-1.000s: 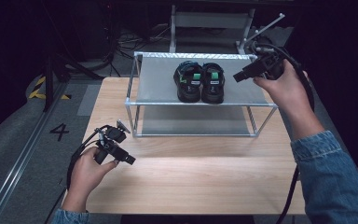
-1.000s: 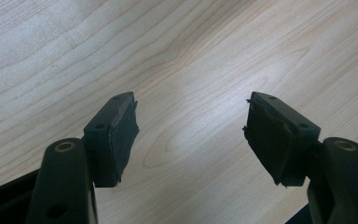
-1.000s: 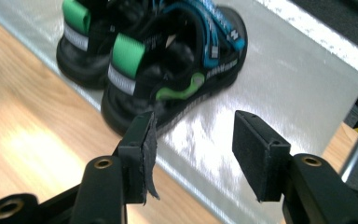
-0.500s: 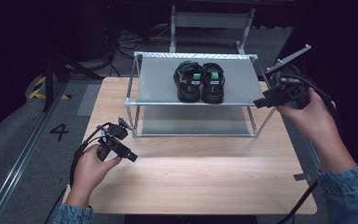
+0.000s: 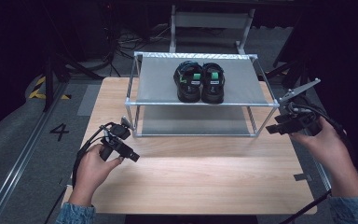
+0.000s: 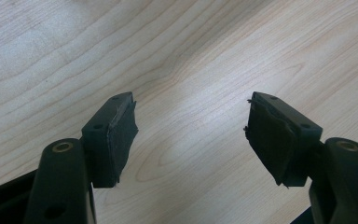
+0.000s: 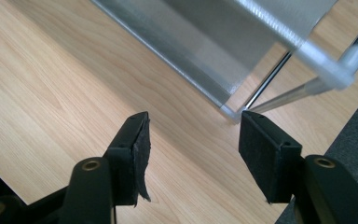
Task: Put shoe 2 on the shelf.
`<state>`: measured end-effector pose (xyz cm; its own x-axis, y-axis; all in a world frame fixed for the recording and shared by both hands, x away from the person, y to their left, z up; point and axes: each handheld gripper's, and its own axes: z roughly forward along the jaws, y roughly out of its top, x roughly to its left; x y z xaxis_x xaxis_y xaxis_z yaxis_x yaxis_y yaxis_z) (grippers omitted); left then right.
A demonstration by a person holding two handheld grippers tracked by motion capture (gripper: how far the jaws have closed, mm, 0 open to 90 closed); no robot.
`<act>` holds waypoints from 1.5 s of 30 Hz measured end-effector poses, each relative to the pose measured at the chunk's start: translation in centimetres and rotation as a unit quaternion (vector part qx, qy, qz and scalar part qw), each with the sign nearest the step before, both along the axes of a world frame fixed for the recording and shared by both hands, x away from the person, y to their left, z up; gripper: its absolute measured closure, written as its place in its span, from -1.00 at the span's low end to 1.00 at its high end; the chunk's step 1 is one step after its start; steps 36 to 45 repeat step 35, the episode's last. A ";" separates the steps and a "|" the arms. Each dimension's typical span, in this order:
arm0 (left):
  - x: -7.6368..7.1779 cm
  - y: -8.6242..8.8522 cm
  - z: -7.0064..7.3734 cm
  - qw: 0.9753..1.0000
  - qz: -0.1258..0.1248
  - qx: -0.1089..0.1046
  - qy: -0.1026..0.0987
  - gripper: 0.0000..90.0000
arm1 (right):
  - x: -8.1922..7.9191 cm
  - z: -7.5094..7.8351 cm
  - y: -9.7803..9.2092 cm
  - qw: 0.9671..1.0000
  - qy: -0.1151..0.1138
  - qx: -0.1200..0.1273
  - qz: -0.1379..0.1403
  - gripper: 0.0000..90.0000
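- The shoes (image 5: 199,82), a black pair with green tags, stand side by side on the top shelf of the rack (image 5: 158,84), toward 12 o'clock on the table (image 5: 205,177).
- The rack is a metal frame with two grey shelves; its lower shelf sits just above the tabletop.
- The left gripper (image 5: 129,154) is held in the left hand (image 5: 93,168) at about 8 o'clock on the table, in front of the rack's left front leg and apart from it.
- In the left gripper view its jaws stand wide apart over bare wood, with nothing between the pads (image 6: 121,135).
- The right gripper (image 5: 270,129) sits in the right hand (image 5: 324,144) at about 3 o'clock, near the table's right edge, its tip close to the rack's right front leg (image 5: 276,116).
- In the right gripper view its jaws are also spread, holding nothing; the lower shelf's corner (image 7: 233,112) shows just beyond the gap between them.
- Both grippers are well apart from the shoes.
- A grey plate (image 5: 300,89) juts up from the right gripper.
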<state>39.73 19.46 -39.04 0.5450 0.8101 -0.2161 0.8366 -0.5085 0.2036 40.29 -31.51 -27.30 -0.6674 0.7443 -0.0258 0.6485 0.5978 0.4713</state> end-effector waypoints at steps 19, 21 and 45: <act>0.0 0.2 -0.2 1.000 0.005 -0.001 0.000 -0.25 | -2.0 -9.2 -1.6 0.999 0.015 0.038 0.019 -0.05; -0.1 0.2 -0.2 1.000 0.004 -0.001 -0.001 -0.25 | -2.0 -9.9 -1.6 0.999 0.021 0.036 0.018 -0.05; -0.3 0.3 -0.2 1.000 0.006 0.002 -0.007 -0.27 | -1.7 -12.4 -2.0 0.999 0.030 0.043 -0.013 -0.08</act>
